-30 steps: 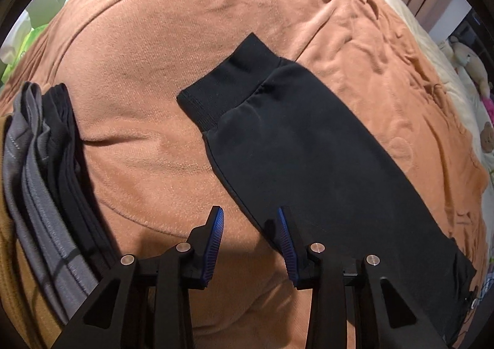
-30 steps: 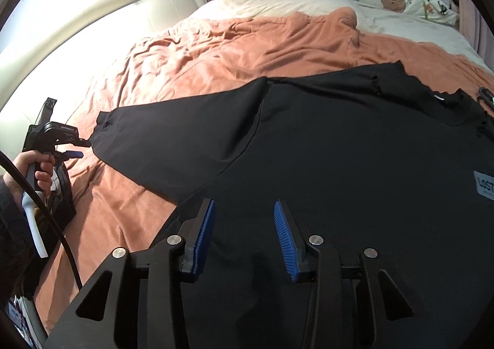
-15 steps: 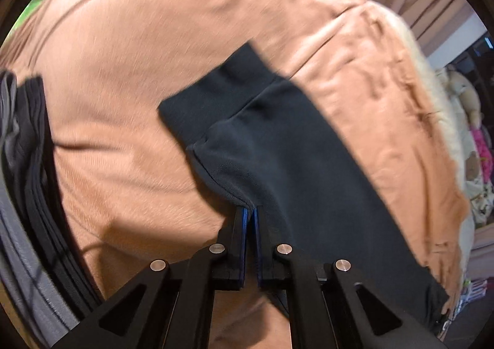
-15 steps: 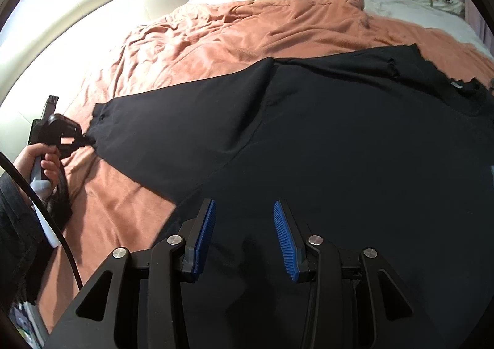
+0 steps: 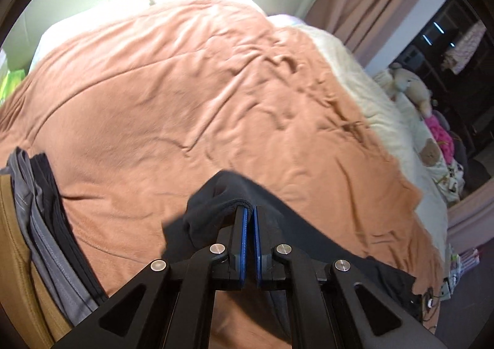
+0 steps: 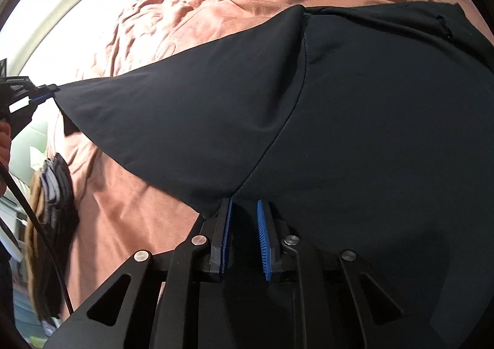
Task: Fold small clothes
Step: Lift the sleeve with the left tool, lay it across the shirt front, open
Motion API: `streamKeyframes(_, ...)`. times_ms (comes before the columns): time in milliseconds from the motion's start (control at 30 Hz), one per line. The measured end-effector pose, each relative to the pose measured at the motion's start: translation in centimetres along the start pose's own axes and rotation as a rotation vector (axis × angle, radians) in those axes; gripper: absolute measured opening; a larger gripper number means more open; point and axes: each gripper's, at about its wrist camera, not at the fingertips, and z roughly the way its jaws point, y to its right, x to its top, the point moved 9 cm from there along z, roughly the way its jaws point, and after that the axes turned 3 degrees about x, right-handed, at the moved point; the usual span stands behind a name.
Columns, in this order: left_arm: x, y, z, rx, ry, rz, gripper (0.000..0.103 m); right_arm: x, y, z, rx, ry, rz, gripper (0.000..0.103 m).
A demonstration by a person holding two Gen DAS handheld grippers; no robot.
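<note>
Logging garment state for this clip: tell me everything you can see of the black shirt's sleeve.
The sleeve is plain black, soft knit, with a ribbed cuff. The left gripper is shut on the cuff and holds it off the orange blanket; the sleeve stretches taut to the shirt. The right gripper is open over the armpit seam.

Both wrist views close, low over one black garment (image 6: 355, 102)

Legible text, labels, brands, numbers, signs: none in either wrist view. The black garment (image 6: 355, 120) ahead of the jaws carries no readable mark. The folded pile (image 5: 40, 225) left of them shows none either.
</note>
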Motion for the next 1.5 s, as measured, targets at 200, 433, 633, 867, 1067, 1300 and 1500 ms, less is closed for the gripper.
streamKeyframes(200, -0.1, 5.6, -3.2, -0.09, 0.032, 0.056, 0.004, -0.3, 1.7, -4.3, 0.017, 0.04, 0.059, 0.014)
streamKeyframes(433, -1.9, 13.0, -6.7, -0.161, 0.033, 0.144, 0.004, -0.6, 4.6, -10.7, -0.045, 0.135, 0.089, 0.057)
streamKeyframes(633, -4.1, 19.6, -10.5, -0.212, 0.04, 0.226, 0.004, -2.4, 7.0, -15.6, -0.056, 0.185, 0.121, 0.057)
streamKeyframes(867, -8.3, 26.9, -13.4, -0.269, 0.027, 0.302, 0.004, -4.3, 11.4, -21.1, -0.055, 0.249, 0.2, 0.057)
streamKeyframes(1067, -13.9, 33.7, -14.8, -0.331, -0.01, 0.393, 0.004, -6.8, 13.7, -24.4, -0.043, 0.273, 0.221, 0.057)
streamKeyframes(1300, -19.5, 39.1, -14.3, -0.348, -0.061, 0.494, 0.004, -9.5, 16.7, -28.0, -0.058, 0.305, 0.235, 0.057)
streamKeyframes(1500, -24.0, 41.5, -12.7, -0.356, -0.115, 0.537, 0.004, -11.5, 20.1, -29.6, -0.063, 0.326, 0.288, 0.057)
